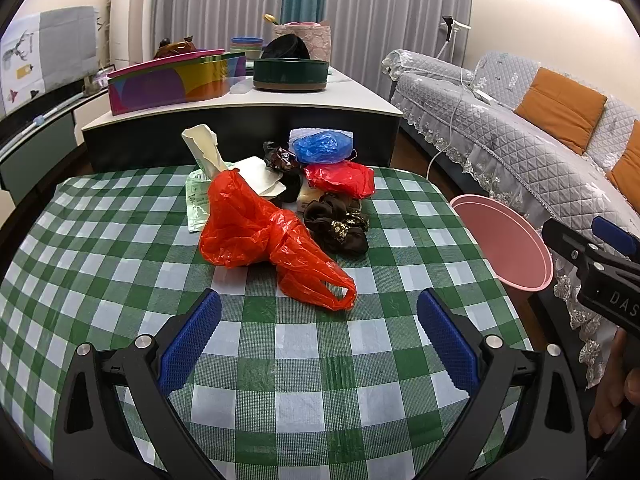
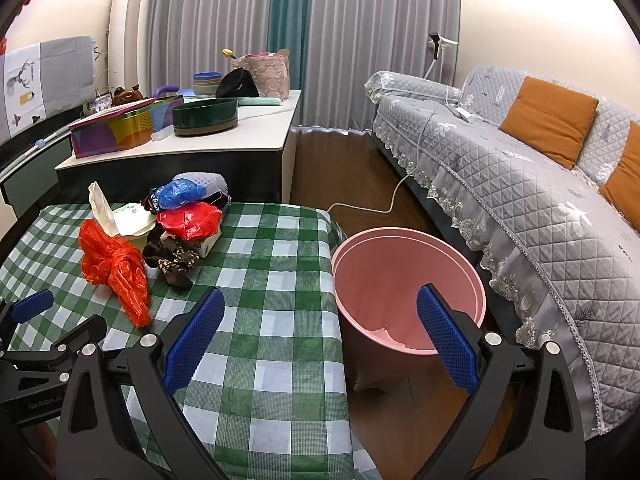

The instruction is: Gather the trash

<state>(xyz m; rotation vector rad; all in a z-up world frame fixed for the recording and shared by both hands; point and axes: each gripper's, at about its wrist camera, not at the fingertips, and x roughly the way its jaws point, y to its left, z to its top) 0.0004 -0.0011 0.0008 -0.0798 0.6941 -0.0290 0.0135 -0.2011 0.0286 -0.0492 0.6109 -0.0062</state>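
Left wrist view: the left gripper (image 1: 318, 322) hangs with its jaws spread wide and empty above the green checked tablecloth (image 1: 100, 280); just ahead lies the orange plastic bag (image 1: 260, 236), its loop handle nearest the fingers; behind it sit a dark scrunched wrapper (image 1: 336, 228), a red bag (image 1: 340, 178), a blue bag (image 1: 322, 146) and crumpled white paper (image 1: 204, 148), all heaped together and touching; the pink bin (image 1: 506, 240) shows at the table's right edge.

Right wrist view: the right gripper (image 2: 318, 328) is likewise parted and holds nothing, poised over the table's edge; the pink bin (image 2: 404, 276) stands on the floor beside the table, seemingly empty; the trash pile lies well apart to the left.

Risks, as I judge them: the thin bag may slip from a shallow pinch on its handle; lifting it could drag neighbouring scraps off the table; a release short of the bin would drop it on the floor.
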